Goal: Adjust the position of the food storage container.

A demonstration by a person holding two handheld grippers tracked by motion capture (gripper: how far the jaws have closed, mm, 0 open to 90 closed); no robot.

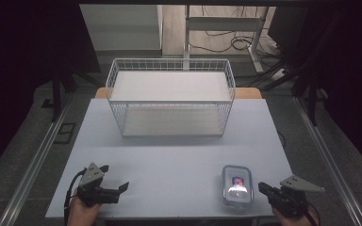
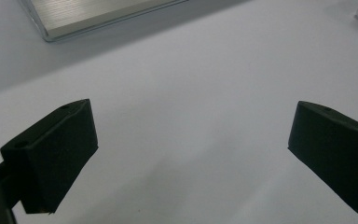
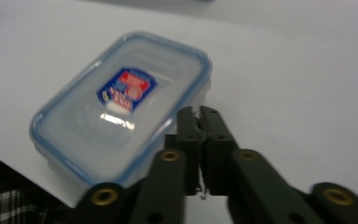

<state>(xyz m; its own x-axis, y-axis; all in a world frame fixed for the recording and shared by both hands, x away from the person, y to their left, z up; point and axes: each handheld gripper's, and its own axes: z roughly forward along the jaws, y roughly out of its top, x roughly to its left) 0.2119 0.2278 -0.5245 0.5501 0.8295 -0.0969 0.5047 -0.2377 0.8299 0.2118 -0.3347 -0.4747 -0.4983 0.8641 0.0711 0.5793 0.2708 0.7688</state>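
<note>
One box (image 1: 237, 184) sits near my edge of the table (image 1: 169, 155), toward the right, lid up, long axis running from me toward the far side where the wire basket (image 1: 170, 96) stands. Its lid is clear with a blue rim and a red-and-blue label in the middle; the print is too blurred to read, and I can't make out what's inside. My right gripper (image 1: 262, 188) is just beside the box's near right corner, jaws pressed together with nothing between them; in the right gripper view (image 3: 200, 122) the tips sit close against the box's rim, and whether they touch I can't tell. My left gripper (image 1: 114, 177), well apart at the near left, has its jaws spread wide over bare table (image 2: 191, 121).
</note>
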